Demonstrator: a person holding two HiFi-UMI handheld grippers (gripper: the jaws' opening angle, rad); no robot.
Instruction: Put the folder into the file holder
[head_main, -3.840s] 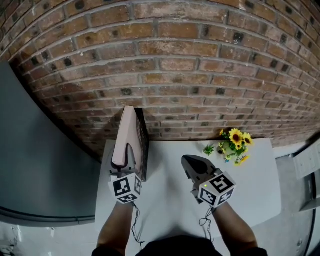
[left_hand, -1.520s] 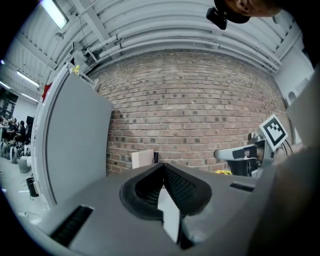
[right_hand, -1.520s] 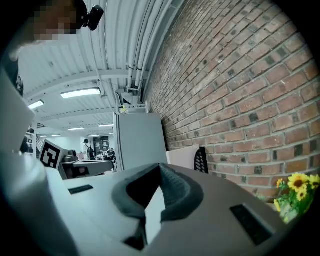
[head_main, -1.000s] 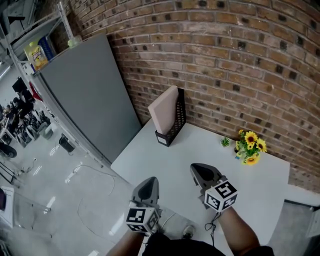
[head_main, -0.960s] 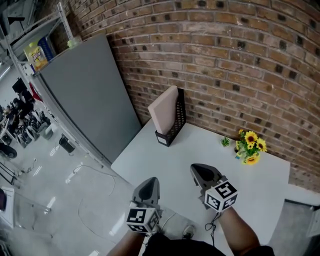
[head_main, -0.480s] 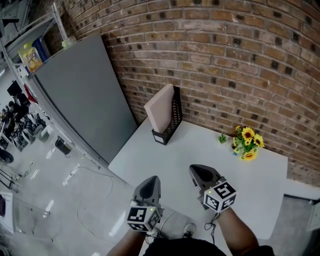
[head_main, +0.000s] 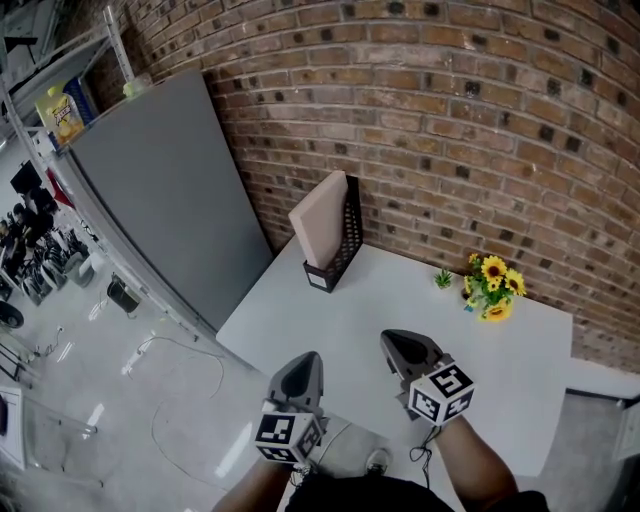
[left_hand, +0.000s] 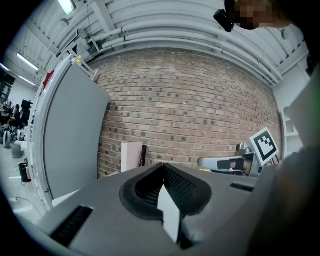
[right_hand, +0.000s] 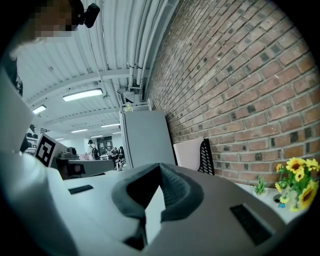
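A pale pink folder (head_main: 320, 220) stands upright inside the black mesh file holder (head_main: 345, 235) at the table's far left corner by the brick wall. It shows too in the left gripper view as the folder (left_hand: 131, 156) and in the right gripper view as the folder (right_hand: 189, 154) with the holder (right_hand: 206, 157) beside it. My left gripper (head_main: 298, 375) hangs shut and empty off the table's near left edge. My right gripper (head_main: 403, 350) is shut and empty above the table's near side. Both are well away from the holder.
A small pot of sunflowers (head_main: 488, 287) sits at the back right of the white table (head_main: 350, 310). A tall grey panel (head_main: 160, 190) stands left of the table against the brick wall (head_main: 450, 130). A shelf with a yellow bottle (head_main: 62, 112) is far left.
Since the earliest frame my left gripper has come off the folder and drawn back to the near edge. Over the last second the view shifted slightly; both grippers stay put.
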